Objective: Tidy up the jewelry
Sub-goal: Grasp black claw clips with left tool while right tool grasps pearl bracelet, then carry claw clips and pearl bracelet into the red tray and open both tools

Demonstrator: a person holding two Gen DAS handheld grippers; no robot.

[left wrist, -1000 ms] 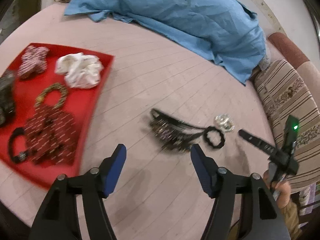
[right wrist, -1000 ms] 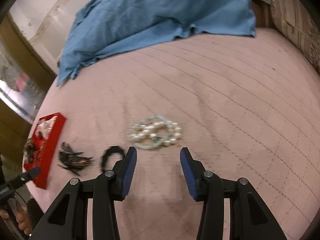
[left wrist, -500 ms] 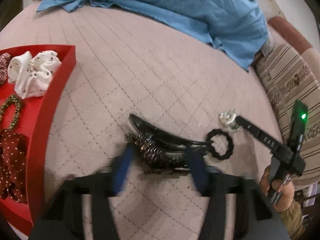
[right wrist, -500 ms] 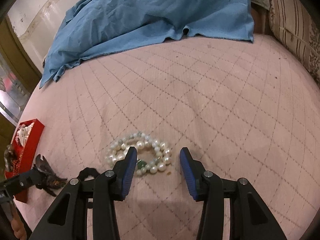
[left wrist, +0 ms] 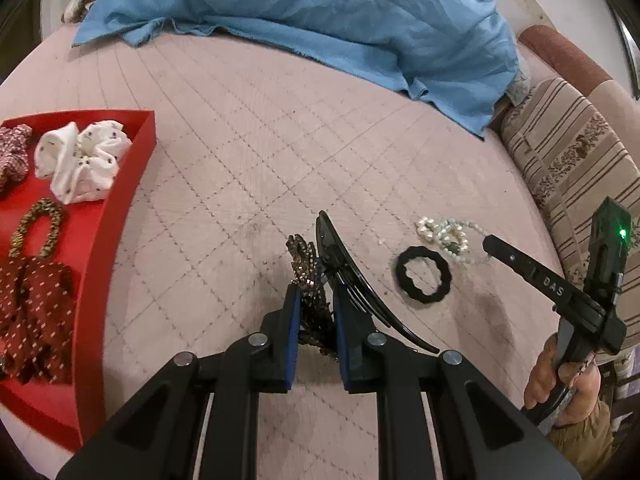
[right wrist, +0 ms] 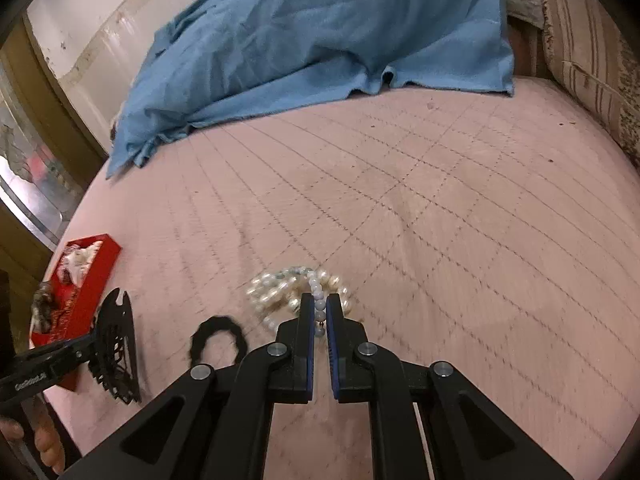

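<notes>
My left gripper (left wrist: 314,294) is shut on a dark beaded hair piece with a black band (left wrist: 308,276) and holds it upright off the pink bedspread; it also shows in the right wrist view (right wrist: 114,344). My right gripper (right wrist: 319,300) is shut on a strand of the pearl necklace (right wrist: 280,286), which lies coiled on the bedspread; the necklace also shows in the left wrist view (left wrist: 444,234). A black scrunchie ring (left wrist: 424,274) lies between them. A red tray (left wrist: 120,200) at the left holds a white scrunchie (left wrist: 80,160), a gold ring scrunchie (left wrist: 38,226) and a red dotted one (left wrist: 32,312).
A crumpled blue cloth (left wrist: 320,16) covers the far side of the bed. A striped cushion (left wrist: 568,152) lies along the right edge. The pink quilted bedspread (right wrist: 440,200) stretches between the items and the cloth.
Both grippers have closed: the left on the dark hair piece, which now stands lifted, and the right on the pearl necklace after moving down to it.
</notes>
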